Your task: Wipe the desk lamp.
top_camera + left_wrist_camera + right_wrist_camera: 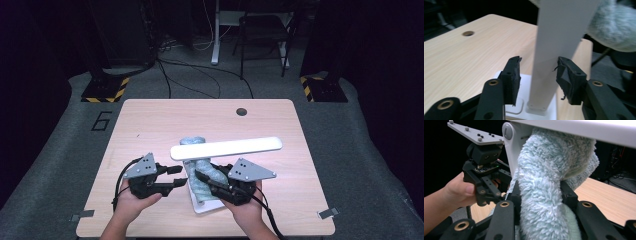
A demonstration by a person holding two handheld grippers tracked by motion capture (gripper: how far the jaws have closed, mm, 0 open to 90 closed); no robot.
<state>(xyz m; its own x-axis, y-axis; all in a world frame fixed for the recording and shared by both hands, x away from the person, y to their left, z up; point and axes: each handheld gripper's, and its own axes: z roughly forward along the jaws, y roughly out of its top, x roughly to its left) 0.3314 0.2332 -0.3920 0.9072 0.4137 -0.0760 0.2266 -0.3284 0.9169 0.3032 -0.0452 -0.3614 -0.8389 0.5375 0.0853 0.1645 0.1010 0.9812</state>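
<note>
Right gripper (pixel 540 195) pinching fluffy towel (pixel 544 182); left gripper (pixel 539 75) spread astride lamp post (pixel 554 50).

Two bare forearms, no sleeves in sight. In each hand a black, angular two-jaw gripper of matt plastic: the left gripper (pixel 175 176) and the right gripper (pixel 202 181). On top of each, a grey three-cornered plate dotted with small dark studs. Black cable (pixel 119 186) trailing from the left one, another from the right. Brass-coloured rings (pixel 445 104) at the linkage pivots; worn, frayed black pads (pixel 514 77) on the jaws. Small green light on the left unit's circuit board.
</note>
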